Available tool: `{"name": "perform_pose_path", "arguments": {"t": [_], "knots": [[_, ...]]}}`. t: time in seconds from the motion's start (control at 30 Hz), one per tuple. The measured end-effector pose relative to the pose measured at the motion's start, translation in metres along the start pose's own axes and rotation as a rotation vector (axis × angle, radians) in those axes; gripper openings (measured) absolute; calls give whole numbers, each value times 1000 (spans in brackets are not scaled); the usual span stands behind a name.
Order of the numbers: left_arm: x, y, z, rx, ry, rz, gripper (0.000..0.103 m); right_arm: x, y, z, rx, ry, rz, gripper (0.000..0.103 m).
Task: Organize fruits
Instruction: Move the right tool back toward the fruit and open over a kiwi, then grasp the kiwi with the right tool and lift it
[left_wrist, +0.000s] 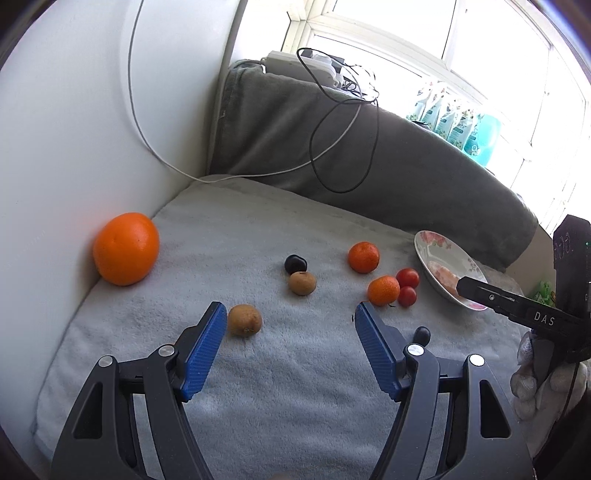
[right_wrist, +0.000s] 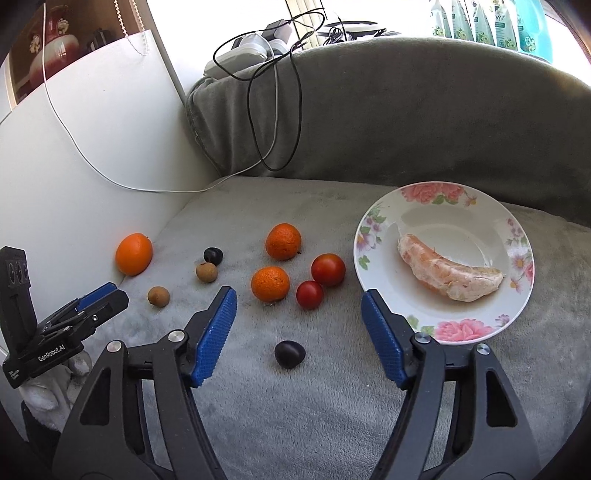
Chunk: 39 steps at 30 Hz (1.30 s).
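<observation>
From the right wrist view we see the left gripper (right_wrist: 110, 293) at 9 o'clock, spread with nothing between its pads. Across the grey cushion (right_wrist: 258, 406) lie a big orange (right_wrist: 133, 253), two brown fruits (right_wrist: 159, 296), two mandarins (right_wrist: 270, 283) and two tomatoes (right_wrist: 328, 270). A dark plum (right_wrist: 289, 353) sits between the spread, empty pads of our right gripper (right_wrist: 299, 299). At 3 o'clock a flowered plate (right_wrist: 373, 229) holds a peeled citrus piece (right_wrist: 448, 277).
</observation>
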<state>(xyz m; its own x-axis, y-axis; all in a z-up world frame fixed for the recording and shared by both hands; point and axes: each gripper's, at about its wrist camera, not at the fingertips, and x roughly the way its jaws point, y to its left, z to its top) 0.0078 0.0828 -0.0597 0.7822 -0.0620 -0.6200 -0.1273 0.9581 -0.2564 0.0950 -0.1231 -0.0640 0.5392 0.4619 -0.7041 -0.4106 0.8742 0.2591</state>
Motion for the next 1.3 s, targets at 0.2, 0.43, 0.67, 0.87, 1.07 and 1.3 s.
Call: {"name": "perform_pose_path", "arguments": {"t": [0.2, 0.43, 0.67, 0.87, 1.07, 1.3], "knots": [[9, 15, -2, -41, 26, 6, 71, 21, -3, -4, 6, 49, -31, 52], [22, 24, -5, -62, 63, -1, 67, 41, -8, -7, 18, 92, -63, 41], [32, 30, -5, -59, 81, 10, 67, 51, -12, -2, 22, 107, -66, 39], [40, 32, -6, -75, 99, 3, 61, 63, -9, 2, 18, 120, -67, 39], [49, 29, -6, -50, 121, 14, 59, 72, -5, 5, 6, 128, -62, 36], [53, 30, -8, -50, 133, 26, 50, 76, -1, 5, -22, 132, -89, 35]]}}
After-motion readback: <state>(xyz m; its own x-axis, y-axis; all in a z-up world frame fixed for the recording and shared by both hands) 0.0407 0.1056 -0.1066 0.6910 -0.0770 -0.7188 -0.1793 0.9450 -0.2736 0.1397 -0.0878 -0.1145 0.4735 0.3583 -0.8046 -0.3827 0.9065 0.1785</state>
